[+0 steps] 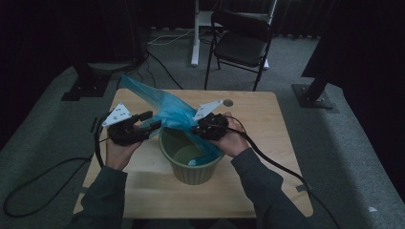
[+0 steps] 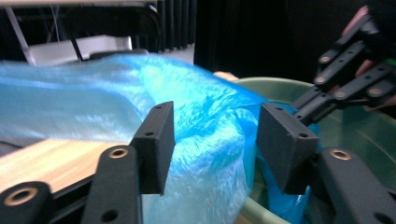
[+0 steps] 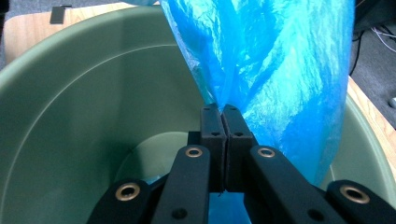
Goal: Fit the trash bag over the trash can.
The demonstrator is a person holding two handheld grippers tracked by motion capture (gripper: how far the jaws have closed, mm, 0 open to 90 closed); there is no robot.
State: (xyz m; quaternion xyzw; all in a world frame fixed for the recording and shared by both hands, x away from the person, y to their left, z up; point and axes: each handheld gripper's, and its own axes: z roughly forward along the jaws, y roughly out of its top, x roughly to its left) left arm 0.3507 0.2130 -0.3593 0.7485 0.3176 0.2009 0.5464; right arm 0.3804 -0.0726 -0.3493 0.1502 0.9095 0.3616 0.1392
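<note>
On the surface: a wooden surface (image 1: 258, 143) carries a ribbed green pot (image 1: 193, 174), standing upright near the middle, just in front of the person's two hands.
Bag: a blue plastic bag (image 1: 167, 109) hangs partly down inside the pot and trails up and back over its far-left rim, ending above the surface's far-left corner.
Left gripper: the left gripper (image 1: 154, 120) is held at the pot's left rim with its jaws spread wide; in the left gripper view the bag (image 2: 205, 140) bulges between the two pads without either pad pressing on it (the film looks loose there).
Right gripper: the right gripper (image 3: 223, 114) has its jaws pressed together on a pinched fold of the bag (image 3: 280, 70), above the pot's open mouth (image 3: 70, 107).
Hands: the left hand (image 1: 119, 150) and right hand (image 1: 234, 140) each grip a gripper body from beneath.
Behind: a black folding chair (image 1: 241, 43) stands on grey carpet beyond the surface.
</note>
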